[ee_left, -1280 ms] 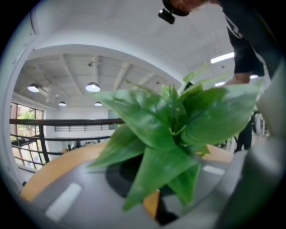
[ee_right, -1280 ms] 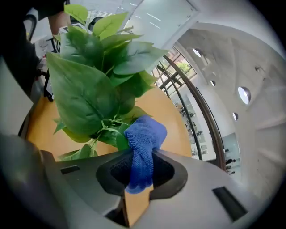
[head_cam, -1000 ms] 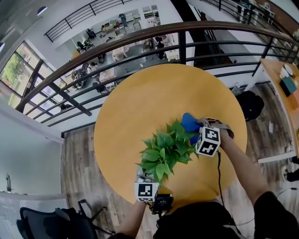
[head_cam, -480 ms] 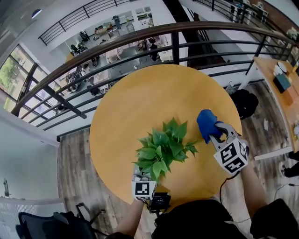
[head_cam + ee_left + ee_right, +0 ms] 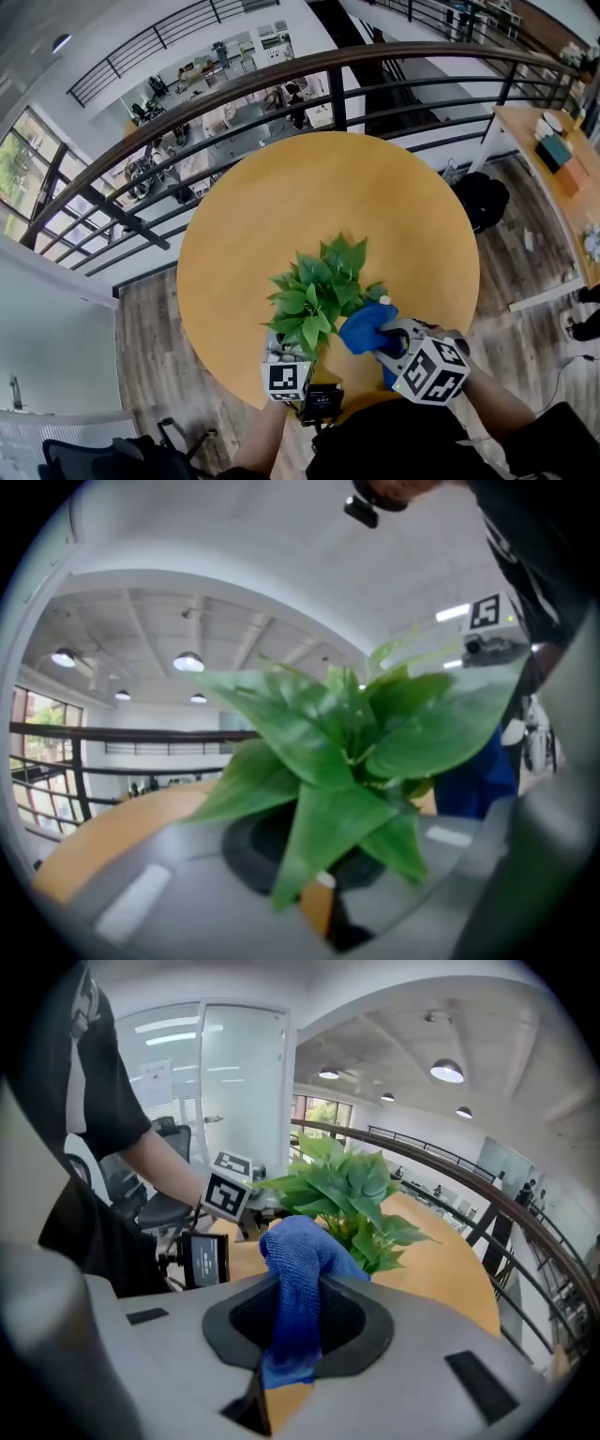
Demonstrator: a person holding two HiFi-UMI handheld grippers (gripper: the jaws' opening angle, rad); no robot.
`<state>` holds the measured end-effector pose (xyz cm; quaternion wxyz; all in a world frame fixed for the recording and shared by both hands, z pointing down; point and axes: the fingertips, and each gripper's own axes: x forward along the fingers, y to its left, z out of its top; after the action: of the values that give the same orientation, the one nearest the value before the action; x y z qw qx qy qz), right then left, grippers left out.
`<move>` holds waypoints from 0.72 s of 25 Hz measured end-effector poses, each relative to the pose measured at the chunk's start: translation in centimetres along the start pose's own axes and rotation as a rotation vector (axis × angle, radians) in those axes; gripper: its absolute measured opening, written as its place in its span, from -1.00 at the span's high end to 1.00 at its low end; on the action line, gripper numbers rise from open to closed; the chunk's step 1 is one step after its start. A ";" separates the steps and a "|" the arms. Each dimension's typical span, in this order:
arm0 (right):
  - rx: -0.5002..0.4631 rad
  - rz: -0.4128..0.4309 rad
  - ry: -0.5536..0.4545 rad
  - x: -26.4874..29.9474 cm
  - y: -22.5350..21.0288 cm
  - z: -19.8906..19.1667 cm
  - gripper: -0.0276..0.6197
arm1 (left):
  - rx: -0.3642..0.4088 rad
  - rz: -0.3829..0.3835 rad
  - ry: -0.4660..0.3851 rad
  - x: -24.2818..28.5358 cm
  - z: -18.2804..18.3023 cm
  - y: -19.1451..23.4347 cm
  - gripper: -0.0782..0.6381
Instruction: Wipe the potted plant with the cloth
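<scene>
Right claw [image 5: 379, 339] swung back, gripping cloth [image 5: 359, 330] beside potted plant [image 5: 314, 295] (left claw [image 5: 280, 354] closed)

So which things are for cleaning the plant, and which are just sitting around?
For the job: potted plant, blue cloth, right gripper pinching it, left gripper.
Just around: round table, railing, black bag, side desk.

Left tool [image 5: 281, 352] closed and level; right tool [image 5: 386, 336] tilted down, clamping cloth [image 5: 361, 330].
</scene>
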<state>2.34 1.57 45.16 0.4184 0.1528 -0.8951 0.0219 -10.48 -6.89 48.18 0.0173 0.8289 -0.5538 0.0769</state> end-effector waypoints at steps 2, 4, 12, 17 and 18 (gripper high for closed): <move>0.139 0.041 -0.052 1.4 0.1 1.1 0.68 | 0.008 -0.004 -0.002 -0.1 0.1 -0.1 0.77; 0.362 0.080 -0.094 2.9 -0.7 1.2 0.69 | 0.010 -0.007 0.003 -0.4 0.0 -0.3 0.78; 0.768 0.106 -0.143 2.4 -2.4 -3.1 0.69 | 0.006 -0.009 -0.001 -0.9 0.0 0.0 0.78; 0.712 0.059 -0.168 -0.6 -2.6 -4.2 0.69 | -0.001 0.001 -0.020 -1.2 0.5 0.3 0.78; 0.675 0.066 -0.195 -1.7 -2.4 -3.1 0.69 | -0.002 0.001 -0.025 -1.3 0.5 0.2 0.78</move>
<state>6.41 0.21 45.68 0.2561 0.2546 -0.8776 0.3153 -11.12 -5.83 47.44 0.0113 0.8295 -0.5546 0.0660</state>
